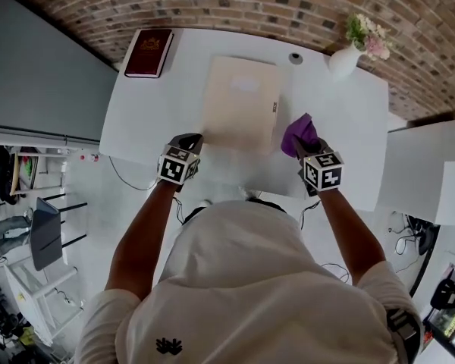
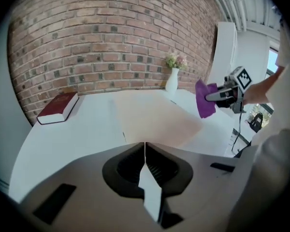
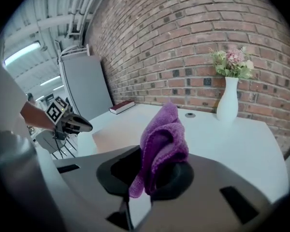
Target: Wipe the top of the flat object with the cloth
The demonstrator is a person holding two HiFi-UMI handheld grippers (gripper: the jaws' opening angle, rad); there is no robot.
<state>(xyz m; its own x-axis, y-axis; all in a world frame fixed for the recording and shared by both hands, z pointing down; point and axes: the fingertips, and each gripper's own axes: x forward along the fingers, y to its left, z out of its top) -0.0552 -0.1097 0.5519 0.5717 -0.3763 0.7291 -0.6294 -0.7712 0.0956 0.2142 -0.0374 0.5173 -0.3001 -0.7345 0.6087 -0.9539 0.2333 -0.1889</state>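
Observation:
A flat beige board (image 1: pixel 241 103) lies in the middle of the white table (image 1: pixel 152 112); it also shows in the left gripper view (image 2: pixel 154 117) and the right gripper view (image 3: pixel 117 132). A purple cloth (image 1: pixel 299 133) is bunched up in my right gripper (image 1: pixel 307 146), which is shut on it just off the board's right near corner; the cloth (image 3: pixel 160 146) stands up between the jaws. My left gripper (image 1: pixel 189 144) hangs at the board's left near corner, jaws shut and holding nothing (image 2: pixel 145 146). From the left gripper view the cloth (image 2: pixel 204 98) hangs above the table.
A dark red book (image 1: pixel 149 52) lies at the table's far left. A white vase of flowers (image 1: pixel 347 54) stands at the far right by the brick wall. A small round cable hole (image 1: pixel 295 58) sits behind the board. Grey cabinets flank the table.

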